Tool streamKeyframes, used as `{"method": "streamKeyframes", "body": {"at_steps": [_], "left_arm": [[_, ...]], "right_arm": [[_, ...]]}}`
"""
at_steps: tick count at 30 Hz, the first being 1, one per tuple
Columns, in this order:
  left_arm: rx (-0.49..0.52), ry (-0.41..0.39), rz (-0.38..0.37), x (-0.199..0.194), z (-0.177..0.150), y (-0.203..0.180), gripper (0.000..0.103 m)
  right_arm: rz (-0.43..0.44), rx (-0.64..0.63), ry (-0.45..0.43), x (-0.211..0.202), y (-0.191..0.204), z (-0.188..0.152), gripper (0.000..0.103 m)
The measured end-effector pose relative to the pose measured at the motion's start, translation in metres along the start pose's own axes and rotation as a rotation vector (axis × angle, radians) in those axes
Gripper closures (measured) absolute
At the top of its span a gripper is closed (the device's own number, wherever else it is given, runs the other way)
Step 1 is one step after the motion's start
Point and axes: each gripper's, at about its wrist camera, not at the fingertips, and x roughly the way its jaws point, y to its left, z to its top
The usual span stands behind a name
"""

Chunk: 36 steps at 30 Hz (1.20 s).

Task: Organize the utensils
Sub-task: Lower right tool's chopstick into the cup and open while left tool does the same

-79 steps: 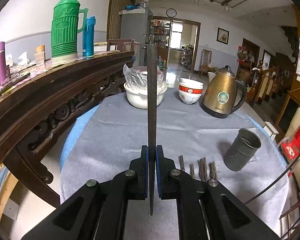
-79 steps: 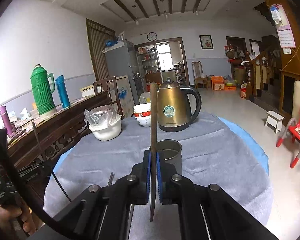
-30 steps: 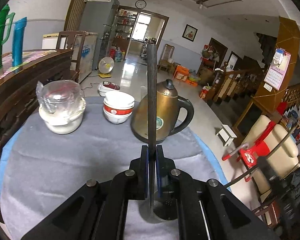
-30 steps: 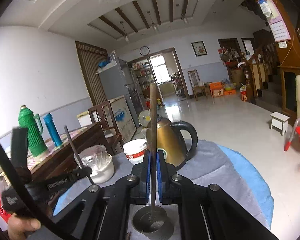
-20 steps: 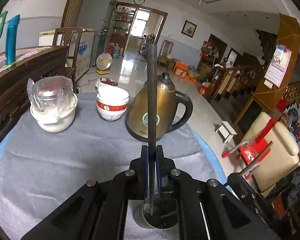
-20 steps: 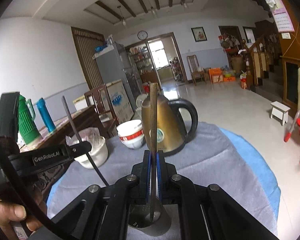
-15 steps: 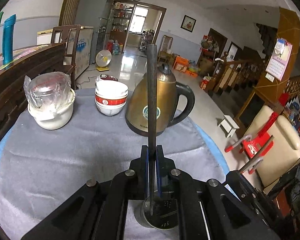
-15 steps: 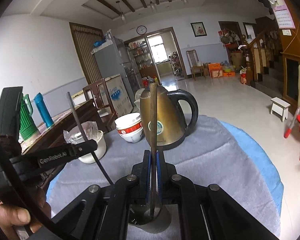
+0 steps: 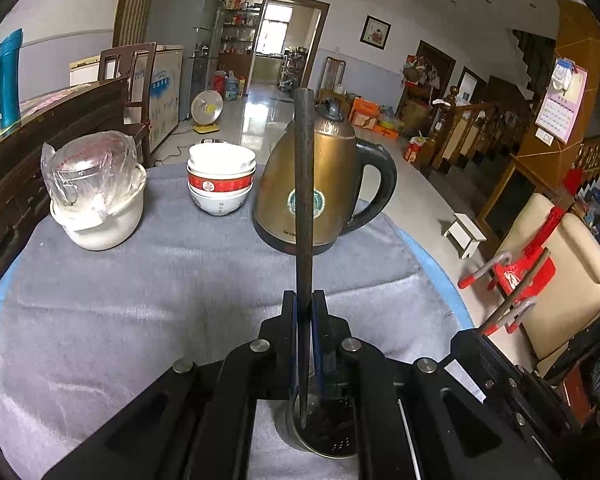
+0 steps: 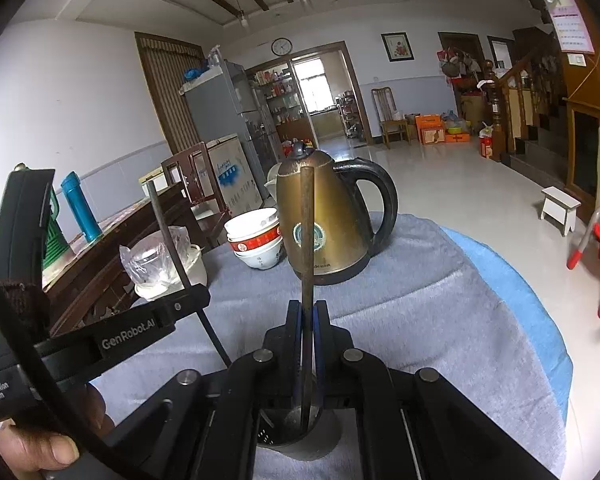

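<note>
My left gripper point(image 9: 304, 312) is shut on a dark chopstick point(image 9: 303, 200) held upright; its lower tip hangs inside the mouth of a grey metal utensil cup point(image 9: 324, 436) standing on the grey cloth. My right gripper point(image 10: 307, 320) is shut on a brown chopstick point(image 10: 307, 240), also upright, with its lower end inside the same cup point(image 10: 296, 432). The left gripper and its chopstick point(image 10: 168, 240) show at the left of the right wrist view, reaching toward the cup. The right gripper's chopstick shows at the right edge of the left wrist view point(image 9: 516, 292).
A brass kettle point(image 9: 324, 188), stacked red-and-white bowls point(image 9: 220, 184) and a white bowl with a plastic bag point(image 9: 96, 196) stand at the far side of the round table point(image 9: 100, 320). A dark wooden sideboard point(image 10: 112, 248) lies left. A chair with red items point(image 9: 556, 264) is right.
Both grippers have come down a little over the cup, and both chopstick tips sit lower inside its mouth. The left gripper has closed in beside the right one.
</note>
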Motion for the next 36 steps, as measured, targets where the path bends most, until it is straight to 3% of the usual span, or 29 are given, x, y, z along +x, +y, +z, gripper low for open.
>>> {"method": "streamKeyframes", "body": {"at_steps": [36], "left_arm": [[0.03,0.041,0.018,0.008,-0.013,-0.002,0.096]], "right_arm": [[-0.012,0.004,0.059,0.011,-0.002,-0.011,0.097]]}}
